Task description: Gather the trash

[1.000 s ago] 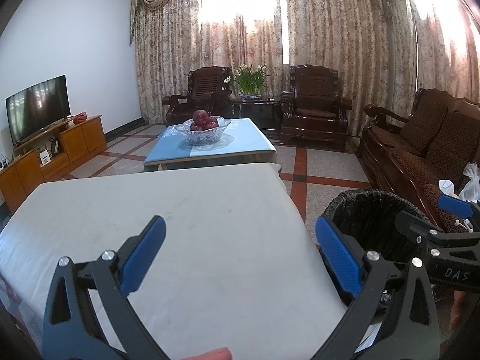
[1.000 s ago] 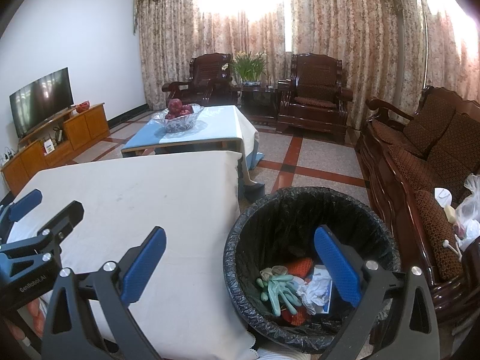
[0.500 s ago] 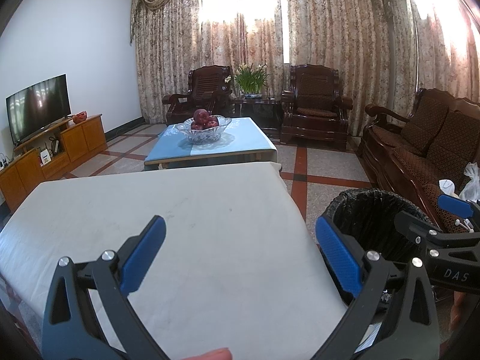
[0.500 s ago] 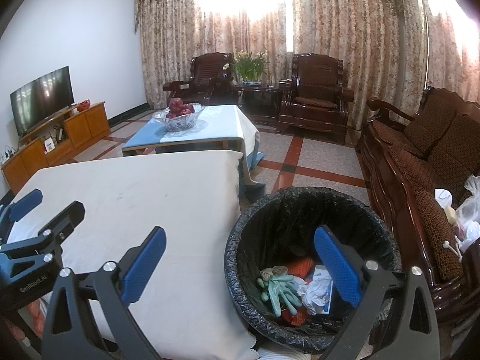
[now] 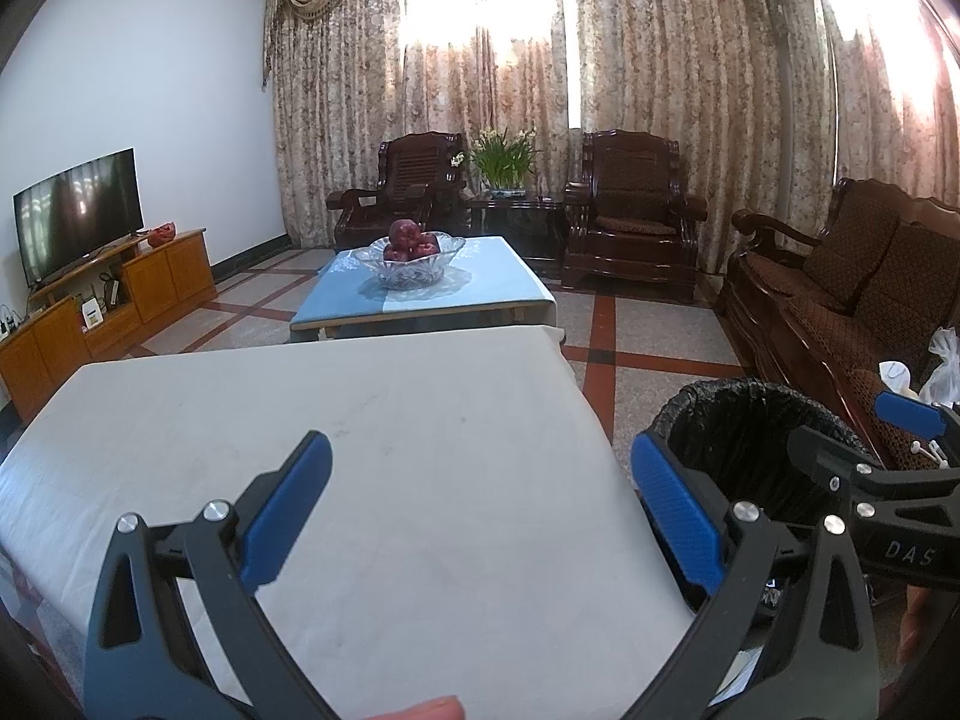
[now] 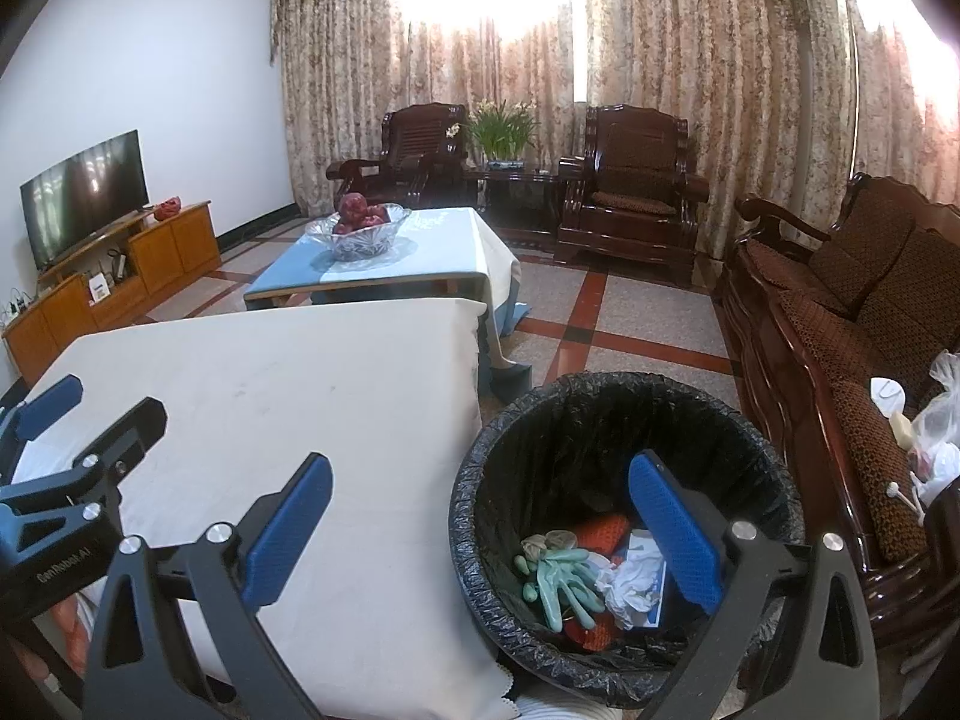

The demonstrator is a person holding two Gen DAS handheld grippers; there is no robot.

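A trash bin [image 6: 624, 420] lined with a black bag stands on the floor right of the white-clothed table [image 6: 300, 384]. Inside it lie a pale green glove [image 6: 561, 576], crumpled white paper [image 6: 630, 585] and something orange [image 6: 603, 531]. My right gripper [image 6: 480, 519] is open and empty, held over the gap between table edge and bin. My left gripper [image 5: 480, 501] is open and empty above the bare table [image 5: 360, 450]; the bin [image 5: 750, 450] shows to its right. Each gripper shows at the edge of the other's view.
A low table with a blue cloth carries a glass fruit bowl [image 5: 417, 255] beyond the white table. A dark wooden sofa [image 6: 840, 324] stands right of the bin, with plastic bags [image 6: 936, 420] on its seat. Armchairs, a plant and a TV stand line the far walls.
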